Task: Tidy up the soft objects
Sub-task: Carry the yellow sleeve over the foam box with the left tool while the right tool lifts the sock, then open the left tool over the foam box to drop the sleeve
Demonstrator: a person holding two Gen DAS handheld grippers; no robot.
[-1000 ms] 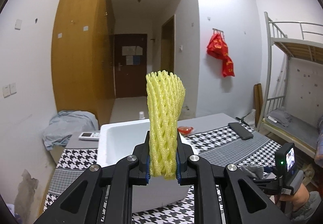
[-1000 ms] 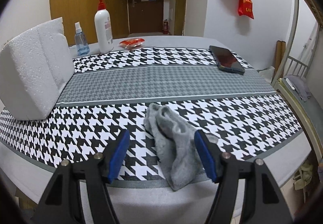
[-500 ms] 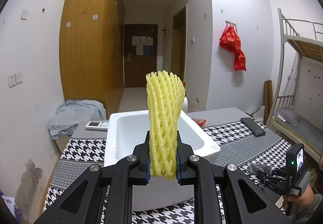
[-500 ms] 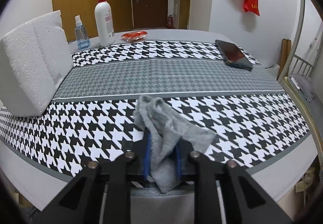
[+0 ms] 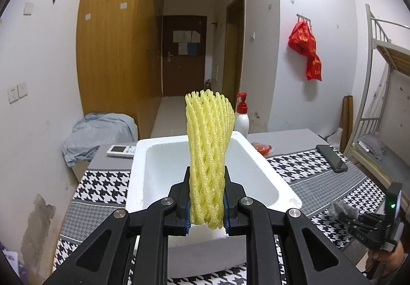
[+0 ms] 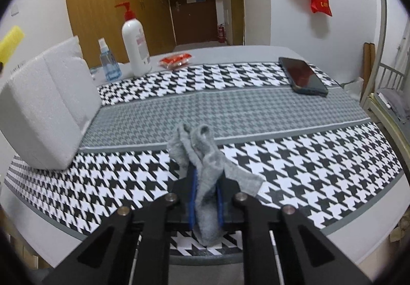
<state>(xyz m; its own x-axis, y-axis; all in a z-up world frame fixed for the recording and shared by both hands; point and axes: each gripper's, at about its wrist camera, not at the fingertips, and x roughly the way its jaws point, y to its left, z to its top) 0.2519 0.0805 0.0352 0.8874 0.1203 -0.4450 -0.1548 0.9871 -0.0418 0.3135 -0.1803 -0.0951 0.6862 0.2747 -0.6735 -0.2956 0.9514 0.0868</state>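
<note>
Left claw [image 5: 207, 204] clamped on yellow foam net [image 5: 208, 156], long axis upright; right claw [image 6: 206, 199] pinching grey sock [image 6: 205, 172]

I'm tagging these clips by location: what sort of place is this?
Most likely a dormitory room: a metal bunk bed stands at the right, tall wooden wardrobes line the entry passage, and a cloth-covered table serves as workspace.

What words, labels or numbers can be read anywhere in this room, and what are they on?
Nothing reads clearly.
Red bag on the wall: yellow print, too blurred to read.
Pump bottle: pink label, blurred.
Papers on the door: too small.
Remote: its display is too small to read.
Spray bottle: no legible label.
Red packet: print unreadable.
</note>
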